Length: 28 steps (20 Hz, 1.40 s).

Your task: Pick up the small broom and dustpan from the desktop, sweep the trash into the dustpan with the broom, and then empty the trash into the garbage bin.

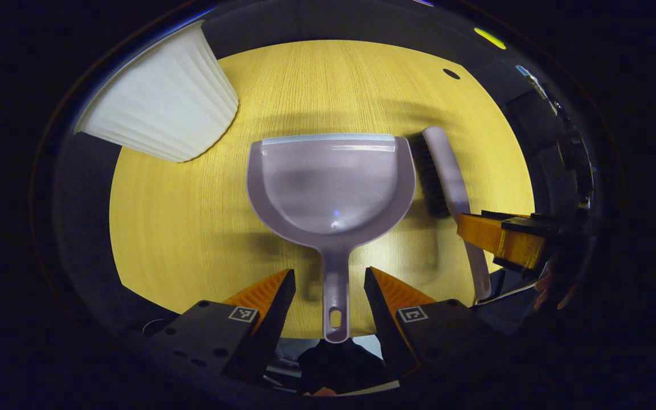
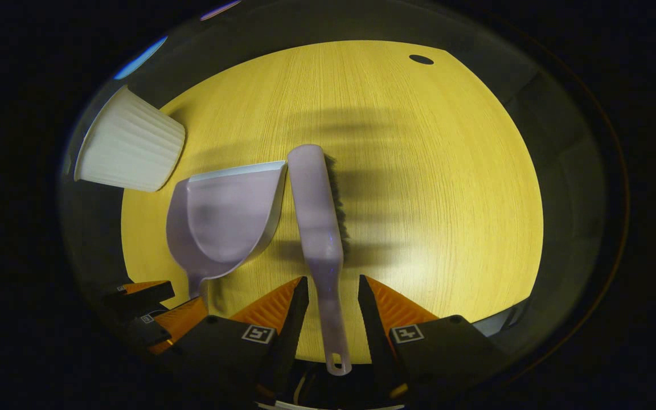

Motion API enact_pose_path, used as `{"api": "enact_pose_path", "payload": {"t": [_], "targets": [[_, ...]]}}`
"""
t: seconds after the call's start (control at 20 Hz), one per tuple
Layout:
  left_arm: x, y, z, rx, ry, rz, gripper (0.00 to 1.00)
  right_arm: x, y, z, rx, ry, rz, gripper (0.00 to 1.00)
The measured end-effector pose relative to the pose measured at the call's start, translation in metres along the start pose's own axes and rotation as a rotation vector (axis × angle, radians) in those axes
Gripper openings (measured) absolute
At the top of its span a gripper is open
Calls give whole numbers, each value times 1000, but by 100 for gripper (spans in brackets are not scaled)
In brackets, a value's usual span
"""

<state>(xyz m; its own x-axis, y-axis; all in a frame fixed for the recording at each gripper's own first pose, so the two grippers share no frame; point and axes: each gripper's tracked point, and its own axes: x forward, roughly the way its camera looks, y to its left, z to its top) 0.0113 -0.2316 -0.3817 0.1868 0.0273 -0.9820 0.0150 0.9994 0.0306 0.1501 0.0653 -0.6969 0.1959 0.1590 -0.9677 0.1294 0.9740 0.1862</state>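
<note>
While both tools lie flat on the yellow wooden desktop (image 1: 191,228), nothing has been lifted yet; going from the left, the white ribbed bin (image 1: 160,108) stands at the far left corner, well apart from the rest; next comes the dustpan (image 1: 331,182), mouth away and handle pointing back over the near edge; just beside its right rim lies the broom (image 1: 447,171), on its side with the dark bristles toward the pan. No trash is visible on the wood.

The left gripper (image 1: 329,282) has its fingers spread, one on each side of the pan's handle with a gap on both, so it grips nothing; the right gripper (image 2: 332,287) likewise sits released astride the broom's handle, fingers close but not pressing.

Both tools look like thin moulded plastic, so they should be light and stiff but smooth and a little slippery; the pan is front-heavy when held by its narrow handle, so a hold well up the stem, nearer the bowl, should stop it drooping or twisting. The broom's handle is flat and tapering; clamping across its wider part, near the bristles, seems surer than the thin end with the hanging hole.
</note>
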Motion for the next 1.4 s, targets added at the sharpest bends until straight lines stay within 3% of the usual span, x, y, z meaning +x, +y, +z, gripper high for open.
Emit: {"api": "enact_pose_path", "payload": {"t": [0.15, 0.25, 0.35, 0.4, 0.7, 0.75, 0.8, 0.85, 0.9, 1.1, 1.25, 1.4], "targets": [[-19, -1, 1, -25, -54, -16, 75, -21, 5, 3, -5, -38, 31, 60], [-31, -7, -2, -48, -79, -67, 76, -42, 13, 4, -20, -69, 69, 56], [-47, -6, -3, -19, -132, -82, 75, -68, 17, 5, -52, -128, 96, 70], [-55, -5, -3, 5, -172, -76, 77, -81, 21, 6, -64, -162, 109, 96], [-128, -1, -6, 47, -446, -90, 78, -170, 34, 10, -114, -373, 122, 98], [-144, 0, -7, 57, -507, -93, 78, -187, 38, 10, -120, -414, 120, 87], [-162, 2, -4, 64, -579, -96, 78, -204, 42, 11, -124, -469, 119, 97], [-185, 6, 1, 70, -657, -96, 78, -221, 46, 12, -137, -525, 113, 87], [-205, 10, 3, 76, -734, -89, 77, -237, 51, 10, -152, -584, 108, 97], [-244, 18, -5, 98, -952, -70, 77, -306, 62, 5, -198, -923, 62, 97], [-255, 15, -16, 99, -1087, -135, 77, -309, 54, -3, -166, -1135, -17, 96], [-277, 24, -21, 125, -1254, -109, 77, -303, 46, -4, -121, -1210, -35, 96]]}}
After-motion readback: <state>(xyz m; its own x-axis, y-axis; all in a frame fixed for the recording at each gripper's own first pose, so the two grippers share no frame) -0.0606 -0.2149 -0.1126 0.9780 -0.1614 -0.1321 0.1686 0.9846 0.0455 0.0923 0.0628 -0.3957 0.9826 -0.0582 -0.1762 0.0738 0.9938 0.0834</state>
